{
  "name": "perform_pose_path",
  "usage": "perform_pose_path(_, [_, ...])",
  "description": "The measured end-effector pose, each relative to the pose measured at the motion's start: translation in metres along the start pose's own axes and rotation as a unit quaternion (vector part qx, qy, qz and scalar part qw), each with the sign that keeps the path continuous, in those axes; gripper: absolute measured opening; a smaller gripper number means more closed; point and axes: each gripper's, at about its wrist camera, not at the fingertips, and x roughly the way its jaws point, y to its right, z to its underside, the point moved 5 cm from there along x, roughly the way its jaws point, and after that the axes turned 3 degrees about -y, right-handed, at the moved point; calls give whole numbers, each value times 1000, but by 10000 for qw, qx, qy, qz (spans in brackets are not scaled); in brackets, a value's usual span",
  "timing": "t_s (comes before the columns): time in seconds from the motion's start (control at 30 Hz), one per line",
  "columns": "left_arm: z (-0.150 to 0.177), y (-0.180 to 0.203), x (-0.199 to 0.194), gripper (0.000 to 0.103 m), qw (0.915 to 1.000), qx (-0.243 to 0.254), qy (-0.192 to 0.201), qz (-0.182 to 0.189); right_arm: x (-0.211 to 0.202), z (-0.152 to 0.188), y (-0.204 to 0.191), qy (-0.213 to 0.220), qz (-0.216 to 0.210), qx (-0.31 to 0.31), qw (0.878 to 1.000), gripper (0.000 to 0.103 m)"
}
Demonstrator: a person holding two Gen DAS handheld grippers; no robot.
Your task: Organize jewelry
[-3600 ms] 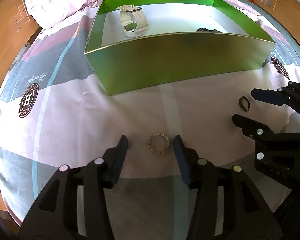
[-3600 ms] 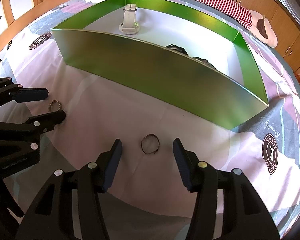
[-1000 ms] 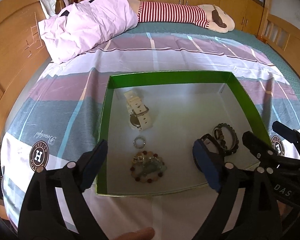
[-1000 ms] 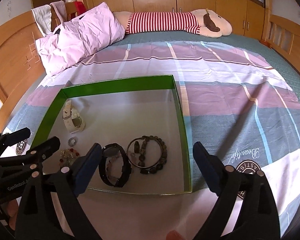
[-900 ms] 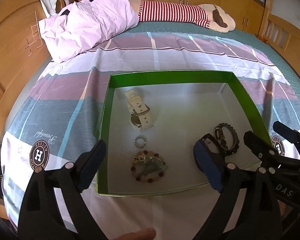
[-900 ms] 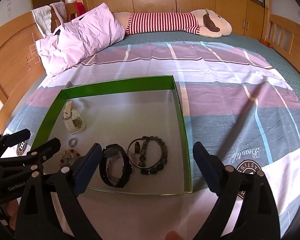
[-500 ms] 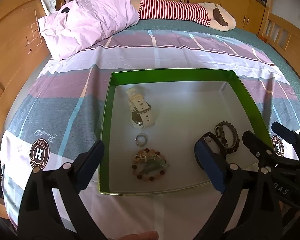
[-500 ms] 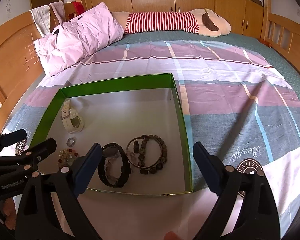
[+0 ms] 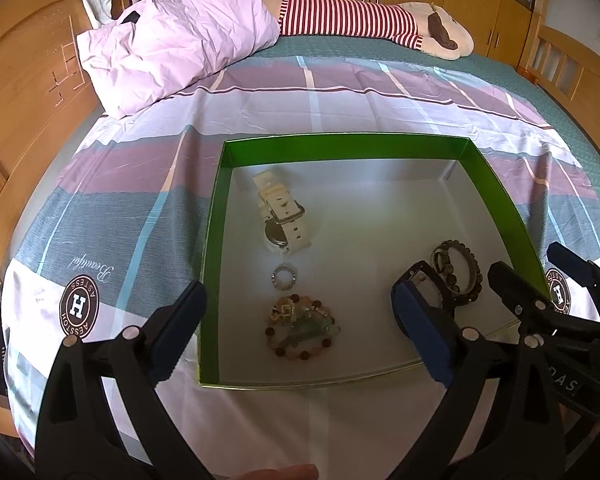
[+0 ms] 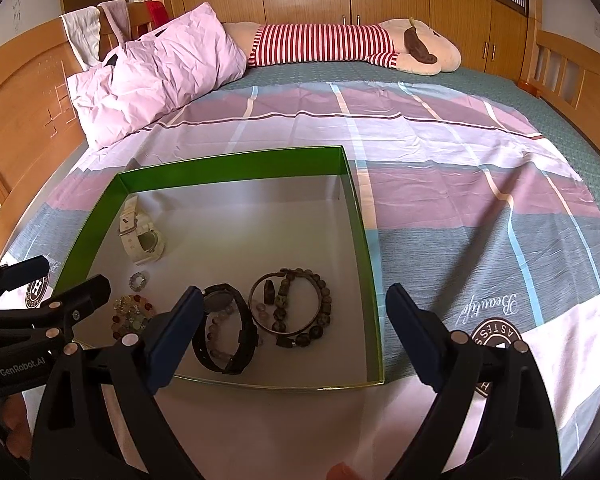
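Observation:
A green box [image 9: 340,145] [image 10: 236,165] with a white floor lies on the bed. In it are a white watch [image 9: 284,216] [image 10: 140,236], a small sparkly ring [image 9: 285,277] [image 10: 139,281], a coloured bead bracelet [image 9: 302,328] [image 10: 134,316], dark beaded bracelets [image 9: 456,268] [image 10: 296,308] and a black watch [image 10: 226,332]. My left gripper [image 9: 298,300] hovers over the box's near left part, open wide and holding nothing. My right gripper [image 10: 294,294] hangs over the near right corner, open and holding nothing.
The box rests on a striped sheet [image 9: 340,420] with round logos. A pink pillow [image 9: 172,44] and a red-striped plush toy [image 9: 360,20] lie at the far end. A wooden headboard [image 9: 24,92] runs along the left. A fingertip [image 9: 276,472] shows at the bottom edge.
Earlier both grippers sat low on the sheet around a ring and a bangle in front of the box. Now they hover above it, and the left jaws have widened slightly.

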Motion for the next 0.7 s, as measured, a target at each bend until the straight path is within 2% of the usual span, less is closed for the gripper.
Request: perform_pose_path(0.7, [2,-3,3,97,10000,-3,-40,-20,1,1,4,2,42,-31,10000,92])
